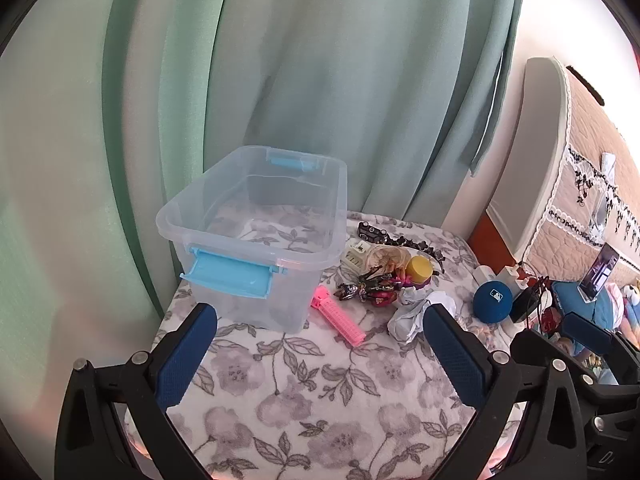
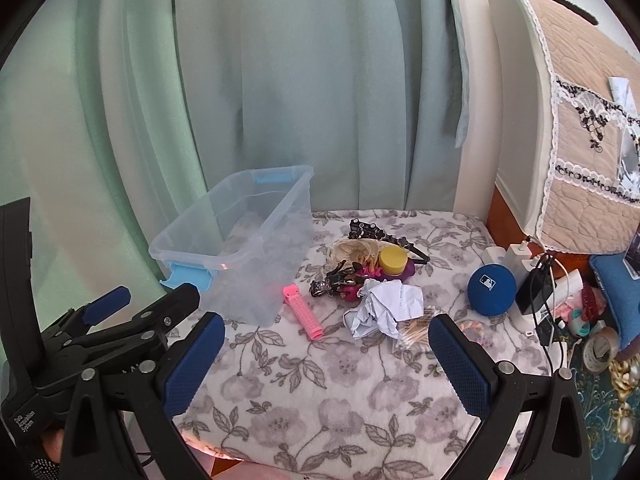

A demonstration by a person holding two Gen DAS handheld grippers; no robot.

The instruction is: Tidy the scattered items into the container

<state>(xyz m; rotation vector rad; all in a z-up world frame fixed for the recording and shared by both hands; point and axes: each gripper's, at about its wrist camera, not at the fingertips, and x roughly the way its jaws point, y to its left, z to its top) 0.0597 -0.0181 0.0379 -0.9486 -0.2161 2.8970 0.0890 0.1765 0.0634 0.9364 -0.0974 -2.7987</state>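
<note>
Both grippers hover above the near edge of a surface draped in a grey floral blanket (image 1: 304, 392), angled downward, nothing between the fingers of either. Left gripper (image 1: 320, 344): fingers spread wide, released, blue pads facing each other over bare blanket. Right gripper (image 2: 326, 354): likewise released, fingers fully apart; it shows at the right edge of the left wrist view, and the left gripper shows at the lower left of the right wrist view. The clear plastic container (image 1: 256, 236), lidless, with light-blue latches at both short ends, stands on the blanket at the left, close against a pale green curtain (image 1: 320, 80); it looks empty inside. Scattered items lie to its right: a pink hair roller (image 1: 340, 316) just beside the container's near corner; beyond it a tangle of dark and magenta hair clips (image 1: 370, 290); a yellow-capped purple jar (image 1: 419, 270) touching that tangle; a black beaded headband (image 1: 400, 242) at the back; a beige clip or plug (image 1: 356, 258) near the container wall, identity unclear. A crumpled white paper (image 2: 384, 308) sits nearest the grippers, with a small packet of cotton swabs (image 2: 416, 332) partly under it. A blue ball (image 2: 491, 288) rests well right, beside white chargers (image 2: 516, 260) and a black adapter (image 2: 534, 290).
</note>
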